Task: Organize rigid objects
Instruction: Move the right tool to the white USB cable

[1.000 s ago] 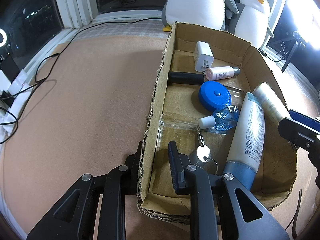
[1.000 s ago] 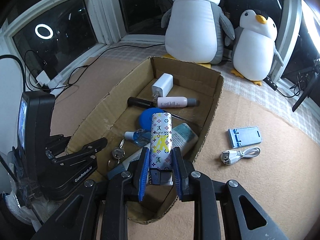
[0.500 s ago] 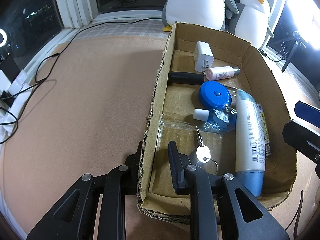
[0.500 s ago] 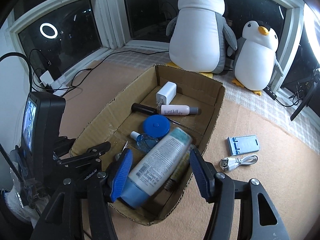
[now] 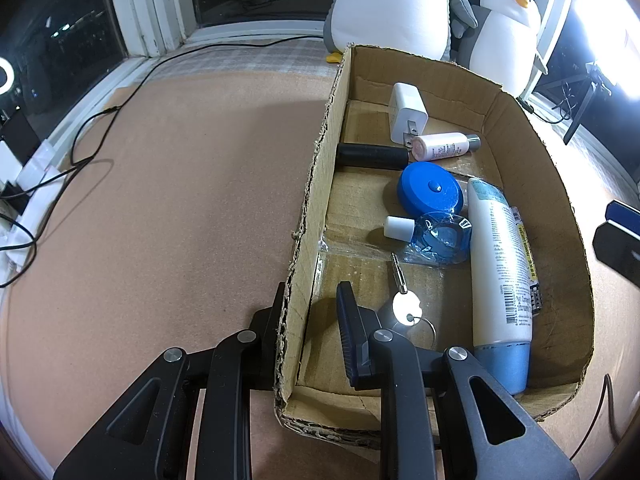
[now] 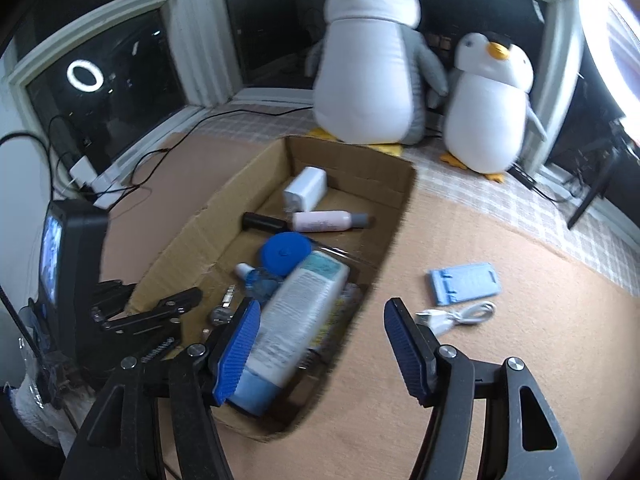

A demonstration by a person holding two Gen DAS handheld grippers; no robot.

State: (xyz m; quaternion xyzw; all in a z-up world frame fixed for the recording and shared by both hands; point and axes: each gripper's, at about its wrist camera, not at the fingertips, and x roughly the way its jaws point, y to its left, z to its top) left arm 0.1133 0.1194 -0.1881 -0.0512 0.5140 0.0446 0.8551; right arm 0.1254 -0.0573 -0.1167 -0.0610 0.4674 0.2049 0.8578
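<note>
Fingers of the left gripper (image 5: pixel 310 312) are straddling the near left wall of the cardboard box (image 5: pixel 316 184), one finger outside and one inside, with a gap showing between the inner pad and the cardboard, so whether they are pressing on the wall cannot be told. Just beyond the inner finger a key on a ring (image 5: pixel 404 300) is lying on the box floor. The right gripper (image 6: pixel 320 344) is hanging above the near right corner of the box with its blue-padded jaws spread wide and nothing between them. Below and ahead of its left finger a white bottle with a blue cap (image 6: pixel 298 324) is lying lengthwise along the right side of the box, cap toward the near end (a patterned item is tucked between it and the right wall, mostly hidden). Farther in, a small clear blue bottle (image 5: pixel 434 234) is resting against the big bottle, touching a round blue disc (image 5: pixel 430 194); beyond those a black cylinder (image 5: pixel 370 155), a pink bottle (image 5: pixel 442 146) and a white charger (image 5: pixel 407 112) are sitting near the far end. Outside the box, on the brown table (image 6: pixel 460 380), a light blue phone stand (image 6: pixel 464 282) and a coiled white cable (image 6: pixel 456 316) are lying close together, just right of the right gripper's finger. Two plush penguins (image 6: pixel 370 68) are standing behind the box by the window.
</note>
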